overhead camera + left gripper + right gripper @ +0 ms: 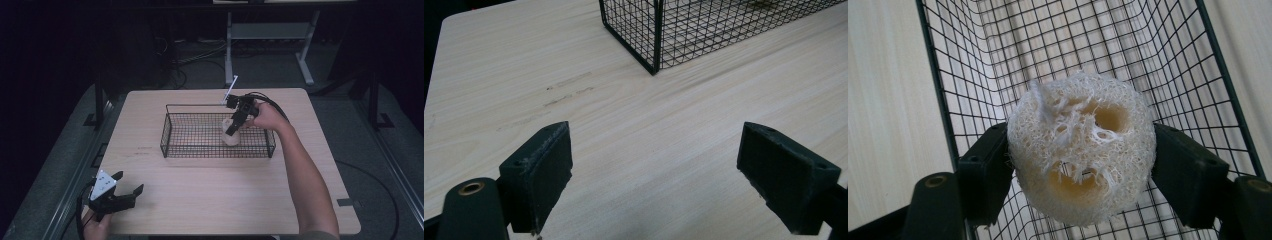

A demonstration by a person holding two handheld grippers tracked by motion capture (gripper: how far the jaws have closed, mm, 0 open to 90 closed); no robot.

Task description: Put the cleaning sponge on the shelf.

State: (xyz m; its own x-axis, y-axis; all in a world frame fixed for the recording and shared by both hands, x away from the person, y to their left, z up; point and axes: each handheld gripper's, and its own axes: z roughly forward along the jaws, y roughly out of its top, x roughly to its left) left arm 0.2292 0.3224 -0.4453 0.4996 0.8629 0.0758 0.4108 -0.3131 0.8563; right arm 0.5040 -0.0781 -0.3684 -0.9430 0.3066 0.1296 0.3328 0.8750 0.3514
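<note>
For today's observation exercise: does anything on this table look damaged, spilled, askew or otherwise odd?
Little stands out. The loofah clamped in the right gripper over the basket has frayed, torn fibres around its holes. The table bears a few faint scuff marks near the basket corner. The left gripper is open; nothing is spilled.

My work surface is a light wood-grain rectangular table with rounded corners. Sitting directly on it, toward the far middle: a black wire-mesh rectangular basket, long side across the table, thin wire handle along its far edge. Near corner of the basket shows in my left gripper view. Faint dark scuff marks on the tabletop just left of the basket.
</note>
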